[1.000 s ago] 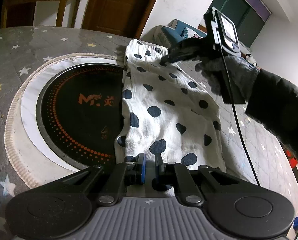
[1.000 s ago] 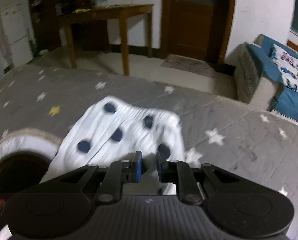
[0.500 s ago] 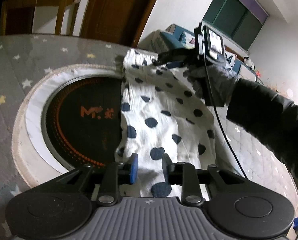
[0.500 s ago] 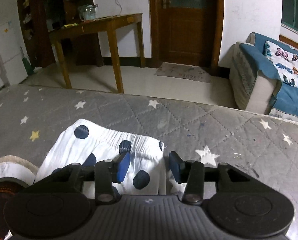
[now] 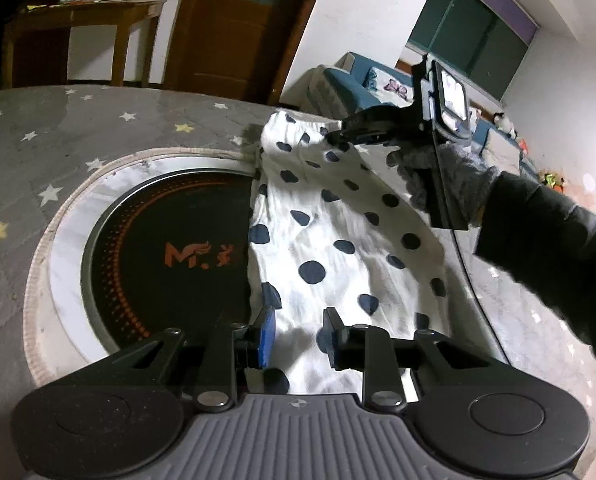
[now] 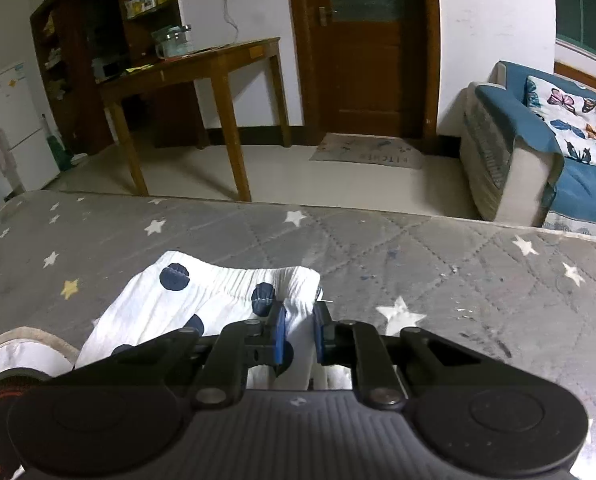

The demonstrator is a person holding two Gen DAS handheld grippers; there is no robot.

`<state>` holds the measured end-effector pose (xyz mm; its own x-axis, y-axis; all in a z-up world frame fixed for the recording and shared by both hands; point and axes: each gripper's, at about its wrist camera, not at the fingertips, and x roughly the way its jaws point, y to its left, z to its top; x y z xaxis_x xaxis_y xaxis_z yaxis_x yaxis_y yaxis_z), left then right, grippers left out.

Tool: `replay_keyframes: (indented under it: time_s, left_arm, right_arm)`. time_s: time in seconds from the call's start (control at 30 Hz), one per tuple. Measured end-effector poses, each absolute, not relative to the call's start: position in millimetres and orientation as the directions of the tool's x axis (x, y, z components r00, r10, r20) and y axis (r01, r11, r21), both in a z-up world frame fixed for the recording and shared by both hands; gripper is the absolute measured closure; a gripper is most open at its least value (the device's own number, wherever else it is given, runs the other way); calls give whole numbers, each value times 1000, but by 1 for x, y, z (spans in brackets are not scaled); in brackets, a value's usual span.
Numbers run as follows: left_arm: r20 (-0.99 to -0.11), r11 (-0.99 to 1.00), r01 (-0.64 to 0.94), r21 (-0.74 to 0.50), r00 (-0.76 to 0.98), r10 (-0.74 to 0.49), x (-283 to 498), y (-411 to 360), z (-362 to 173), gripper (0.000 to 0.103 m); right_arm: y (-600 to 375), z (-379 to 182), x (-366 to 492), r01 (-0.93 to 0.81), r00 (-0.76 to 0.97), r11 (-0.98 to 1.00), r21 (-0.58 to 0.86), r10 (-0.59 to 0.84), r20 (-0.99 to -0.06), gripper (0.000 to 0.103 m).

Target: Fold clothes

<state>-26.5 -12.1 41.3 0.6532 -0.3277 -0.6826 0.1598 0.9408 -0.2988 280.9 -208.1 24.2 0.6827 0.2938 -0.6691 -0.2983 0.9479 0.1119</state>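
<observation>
My right tongs were closing on the waistband corner of the spotted pants, which lay long-ways from them back to my left tongs, closing over the near end but not yet pinching it.

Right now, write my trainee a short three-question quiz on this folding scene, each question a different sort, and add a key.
1. True or false: the white navy-dotted garment partly covers the round black hotplate.
2. What lies between the fingers of the right gripper? A) the garment's gathered waistband end; B) a cable; C) nothing.
3. Which shapes dot the grey quilted cover?
Key: 1 true; 2 A, with the jaws closing and that cloth between them; 3 stars.
</observation>
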Motion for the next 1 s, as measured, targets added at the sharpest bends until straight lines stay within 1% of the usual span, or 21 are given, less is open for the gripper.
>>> replay_keyframes:
  time_s: [0.03,0.07,0.17,0.27,0.33,0.4,0.57,0.67,0.73,0.83,1.0]
  left_arm:
    - [-694,947,150,-284,649,-311,-24,-12,37,79]
    - [-705,952,141,-273,644,-298,-21,-12,33,80]
    - [-709,953,132,-272,642,-291,-19,-7,29,80]
    - [-710,954,129,-270,642,-288,-20,-6,30,80]
    - [-706,955,136,-265,647,-288,-22,-7,34,80]
    - [-702,957,140,-254,654,-282,-25,-8,37,80]
    - [-700,965,121,-234,668,-253,-33,-5,43,77]
    - [-697,968,107,-227,676,-239,-39,-2,46,73]
    - [-693,970,102,-223,683,-231,-43,-1,49,73]
    - [-690,973,93,-213,690,-217,-50,2,51,71]
    - [-686,977,79,-200,700,-197,-61,6,53,70]
  right_arm:
    - [-209,23,282,-299,681,947,113,295,-671,89]
    - [-209,23,283,-302,677,946,116,299,-673,89]
    - [-212,23,284,-312,670,941,129,314,-672,88]
    - [-218,26,284,-306,669,937,167,336,-663,91]
    - [-222,34,279,-305,676,931,199,359,-644,94]
    - [-226,46,270,-313,687,922,226,384,-616,95]
    - [-232,87,222,-399,708,889,225,455,-541,95]
    - [-237,109,186,-440,706,867,234,495,-506,96]
    - [-242,120,162,-462,697,851,249,523,-491,96]
    - [-248,131,123,-501,676,826,257,559,-480,96]
    - [-251,133,57,-568,619,778,268,618,-485,96]
